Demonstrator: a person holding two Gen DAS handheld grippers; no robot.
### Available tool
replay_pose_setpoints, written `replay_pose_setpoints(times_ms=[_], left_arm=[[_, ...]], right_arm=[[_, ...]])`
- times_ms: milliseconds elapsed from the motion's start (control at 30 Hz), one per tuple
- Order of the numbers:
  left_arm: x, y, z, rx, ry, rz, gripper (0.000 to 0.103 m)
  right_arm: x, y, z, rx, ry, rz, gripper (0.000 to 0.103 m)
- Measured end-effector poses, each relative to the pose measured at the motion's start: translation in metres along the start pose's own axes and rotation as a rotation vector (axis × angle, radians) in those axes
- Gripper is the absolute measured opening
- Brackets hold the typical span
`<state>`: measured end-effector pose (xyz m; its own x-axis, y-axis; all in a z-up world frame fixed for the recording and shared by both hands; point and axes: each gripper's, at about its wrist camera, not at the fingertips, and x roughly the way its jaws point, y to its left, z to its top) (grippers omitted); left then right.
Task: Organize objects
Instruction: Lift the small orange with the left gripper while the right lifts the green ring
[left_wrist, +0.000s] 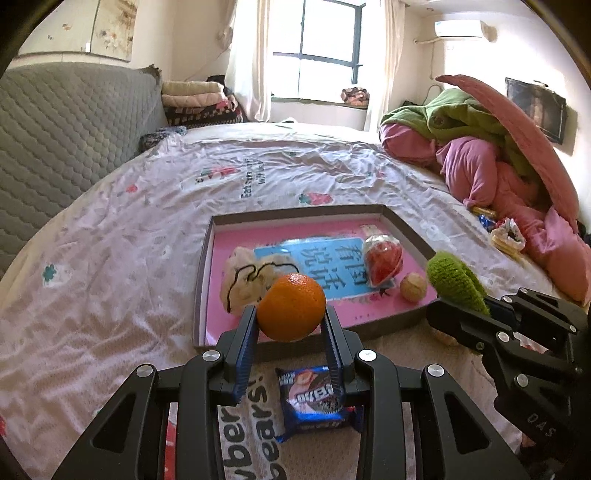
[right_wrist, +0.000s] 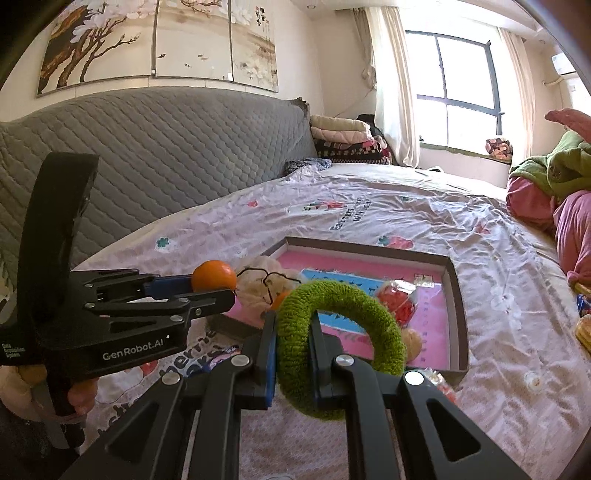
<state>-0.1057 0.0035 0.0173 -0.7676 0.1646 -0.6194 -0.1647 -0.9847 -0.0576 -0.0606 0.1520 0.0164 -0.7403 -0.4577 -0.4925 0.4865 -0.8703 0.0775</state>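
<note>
Left gripper (left_wrist: 291, 325) up above the bed (left_wrist: 122, 236), jaws clamped on a round orange (left_wrist: 291, 312), one blue pad on each side of it. Orange held in the air, over the near edge of a flat box (left_wrist: 410, 225) with a pink bottom. Right gripper (right_wrist: 293, 350) just beside it, jaws squeezed tight on a fluffy green ring (right_wrist: 343, 328) (soft like a towel), ring standing up on its edge, off the bed too. Inside the box: a cream cloth bag (left_wrist: 247, 277) with a black string, a red thing in clear wrap (left_wrist: 382, 258), a small tan ball (left_wrist: 413, 287), all lying on a blue picture with big letters. Down on the sheet, under the left gripper and in front of the box, a blue snack packet (left_wrist: 314, 398). Off to the right, a big heap of pink and green blankets (left_wrist: 480, 155). Far back, a grey padded headboard (left_wrist: 62, 122), folded blankets (left_wrist: 199, 99), a bright window (left_wrist: 325, 48). A hand (right_wrist: 79, 397) low on the left in the right wrist view, wrapped round the left gripper's handle.
</note>
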Motion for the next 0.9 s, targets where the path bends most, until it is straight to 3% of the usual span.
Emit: replay_pose_setpoints(times_ms=[433, 900], left_arm=[[0.013, 0.010, 0.026, 0.002, -0.027, 0.020, 0.035], [0.031, 0.029, 0.054, -0.006, -0.041, 0.028, 0.035]], right_arm=[[0.008, -0.022, 0.030, -0.051, -0.054, -0.053, 0.014], [0.026, -0.048, 0.042, -0.021, -0.042, -0.053, 0.014]])
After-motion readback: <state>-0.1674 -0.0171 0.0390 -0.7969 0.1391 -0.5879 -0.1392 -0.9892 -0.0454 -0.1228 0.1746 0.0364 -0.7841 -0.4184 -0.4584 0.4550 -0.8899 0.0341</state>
